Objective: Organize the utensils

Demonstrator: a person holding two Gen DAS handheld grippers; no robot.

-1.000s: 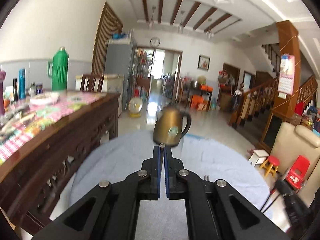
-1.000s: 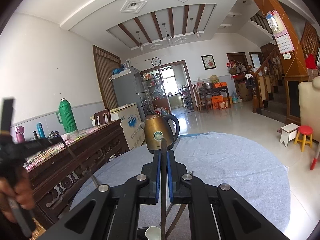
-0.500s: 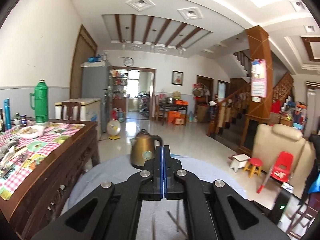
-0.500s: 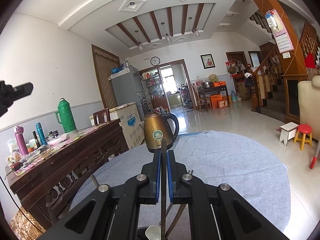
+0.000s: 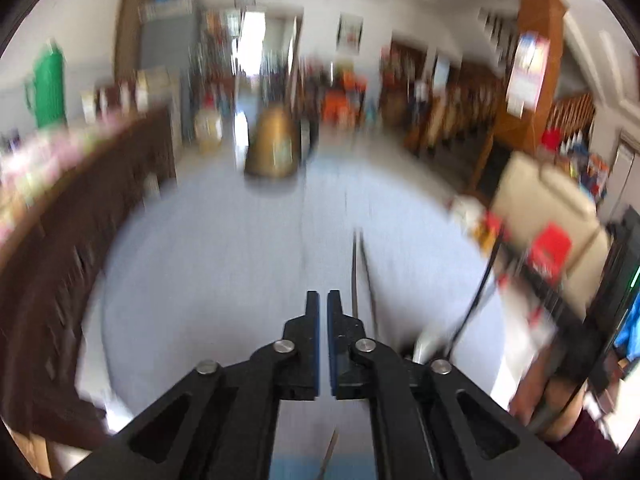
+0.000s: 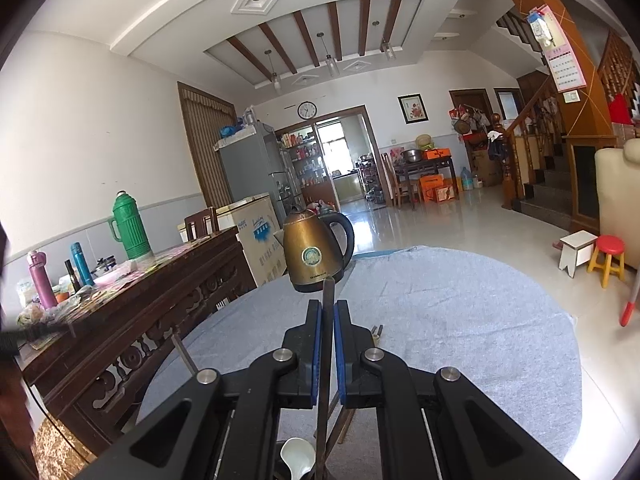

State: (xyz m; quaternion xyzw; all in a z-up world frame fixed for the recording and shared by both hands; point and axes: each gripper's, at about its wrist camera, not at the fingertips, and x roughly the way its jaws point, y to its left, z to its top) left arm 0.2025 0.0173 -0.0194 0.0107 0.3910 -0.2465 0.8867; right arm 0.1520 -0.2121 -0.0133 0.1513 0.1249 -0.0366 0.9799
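Evidently the right gripper (image 6: 328, 320) has its jaws clamped on a dark chopstick (image 6: 326, 344), held upright, its long axis running up past the fingertips, likely for dropping among the utensils below by the white spoon (image 6: 297, 454). The left gripper (image 5: 323, 308) is pinched shut on nothing above the table (image 5: 200, 264).

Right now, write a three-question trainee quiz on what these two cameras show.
1. True or false: the right hand-held gripper is shut on a chopstick.
2. What stands at the far edge of the round table? A) green flask B) kettle C) red stool
3. Fill in: the left camera's picture is ____, so the left hand-held gripper is hard to judge beyond nearly closed fingers with nothing between.

Key: 1 true; 2 B, the kettle; 3 blurred.
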